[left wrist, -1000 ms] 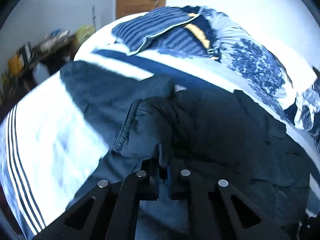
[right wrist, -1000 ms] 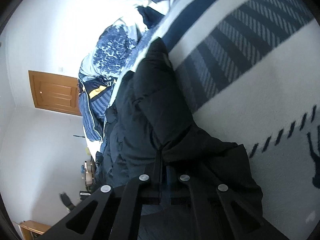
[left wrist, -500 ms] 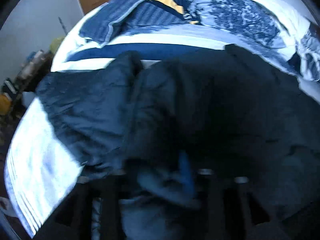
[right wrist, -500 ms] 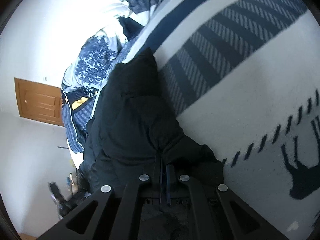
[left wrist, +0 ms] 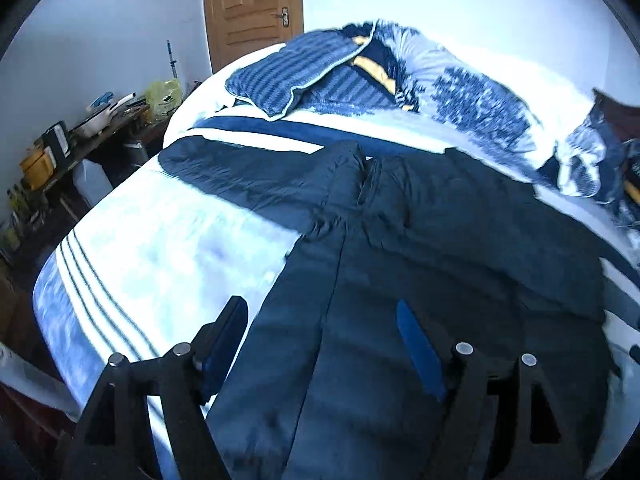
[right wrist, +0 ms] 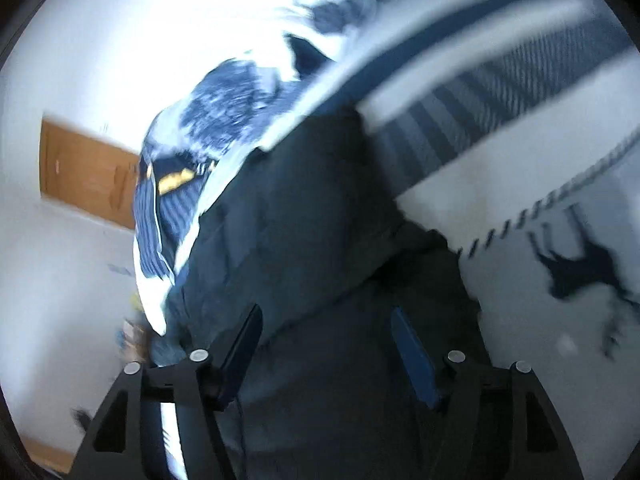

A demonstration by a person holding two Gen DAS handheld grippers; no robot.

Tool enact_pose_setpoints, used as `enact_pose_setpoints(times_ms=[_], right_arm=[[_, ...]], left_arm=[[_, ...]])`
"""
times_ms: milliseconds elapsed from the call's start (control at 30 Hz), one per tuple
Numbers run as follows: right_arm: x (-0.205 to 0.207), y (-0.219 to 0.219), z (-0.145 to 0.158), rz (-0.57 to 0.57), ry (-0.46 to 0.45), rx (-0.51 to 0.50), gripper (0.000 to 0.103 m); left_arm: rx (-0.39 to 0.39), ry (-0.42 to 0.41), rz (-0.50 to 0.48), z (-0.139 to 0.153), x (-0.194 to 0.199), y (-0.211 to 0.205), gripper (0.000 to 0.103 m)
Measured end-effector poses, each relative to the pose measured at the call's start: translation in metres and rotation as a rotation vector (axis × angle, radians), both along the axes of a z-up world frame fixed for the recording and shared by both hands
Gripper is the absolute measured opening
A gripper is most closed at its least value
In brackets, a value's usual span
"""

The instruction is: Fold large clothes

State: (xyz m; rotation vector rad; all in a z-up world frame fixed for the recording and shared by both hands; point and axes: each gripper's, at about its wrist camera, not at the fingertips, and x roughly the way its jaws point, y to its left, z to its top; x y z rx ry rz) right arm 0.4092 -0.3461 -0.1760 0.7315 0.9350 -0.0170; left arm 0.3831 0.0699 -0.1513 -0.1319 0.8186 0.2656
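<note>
A large dark padded jacket (left wrist: 440, 240) lies spread on the bed, one sleeve (left wrist: 248, 172) stretched out to the left and its body folded over itself. My left gripper (left wrist: 320, 320) hovers above the jacket's near edge, its jaws opening, blue pads apart and nothing pressed between them. In the right wrist view the same dark jacket (right wrist: 304, 216) fills the middle of the picture. My right gripper (right wrist: 324, 320) is just above it, jaws opening as well, with cloth below the gap but no grip on it.
The bed cover (left wrist: 152, 248) is white with dark stripes. Blue patterned pillows and bedding (left wrist: 360, 76) are heaped at the far end. A cluttered side table (left wrist: 80, 128) stands left of the bed, beside a wooden door (left wrist: 252, 8). A dark deer print (right wrist: 580, 272) marks the cover.
Both grippers were shut on jacket cloth and have let go. They have drawn back and risen, and the jacket now lies flatter on the bed.
</note>
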Motion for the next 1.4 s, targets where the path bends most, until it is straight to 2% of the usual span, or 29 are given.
enact_pose_setpoints(times_ms=[33, 233, 367, 433, 500, 633, 733, 833, 933, 1133, 1267, 1400], right_arm=[[-0.018, 0.019, 0.021, 0.014, -0.017, -0.078, 0.071], [-0.106, 0.085, 0.093, 0.034, -0.091, -0.291, 0.078], [-0.146, 0.125, 0.137, 0.07, -0.137, -0.344, 0.078], [-0.16, 0.145, 0.158, 0.082, -0.17, -0.387, 0.08], [-0.168, 0.161, 0.173, 0.095, -0.199, -0.411, 0.081], [-0.171, 0.194, 0.194, 0.15, -0.263, -0.421, 0.082], [-0.163, 0.228, 0.202, 0.239, -0.318, -0.479, 0.082], [-0.15, 0.26, 0.2, 0.298, -0.365, -0.528, 0.082], [-0.128, 0.279, 0.192, 0.347, -0.364, -0.513, 0.082], [-0.051, 0.31, 0.17, 0.492, -0.272, -0.419, 0.082], [0.002, 0.345, 0.155, 0.586, -0.237, -0.377, 0.082], [0.052, 0.404, 0.138, 0.708, -0.199, -0.402, 0.082]], left_arm=[[-0.014, -0.011, 0.0, 0.004, -0.017, 0.001, 0.078], [-0.132, -0.092, -0.027, 0.04, -0.093, 0.013, 0.079], [-0.151, -0.157, -0.054, 0.068, -0.118, 0.024, 0.081], [-0.187, -0.202, -0.056, 0.08, -0.131, 0.035, 0.085], [-0.221, -0.234, -0.04, 0.086, -0.136, 0.047, 0.091], [-0.271, -0.257, 0.009, 0.09, -0.137, 0.074, 0.091], [-0.305, -0.246, 0.051, 0.084, -0.127, 0.094, 0.091], [-0.296, -0.223, 0.08, 0.074, -0.112, 0.109, 0.091], [-0.304, -0.212, 0.099, 0.062, -0.092, 0.124, 0.091], [-0.43, -0.213, 0.182, 0.034, -0.044, 0.171, 0.091], [-0.493, -0.199, 0.316, 0.011, -0.009, 0.214, 0.091], [-0.528, -0.204, 0.467, -0.014, 0.029, 0.263, 0.091]])
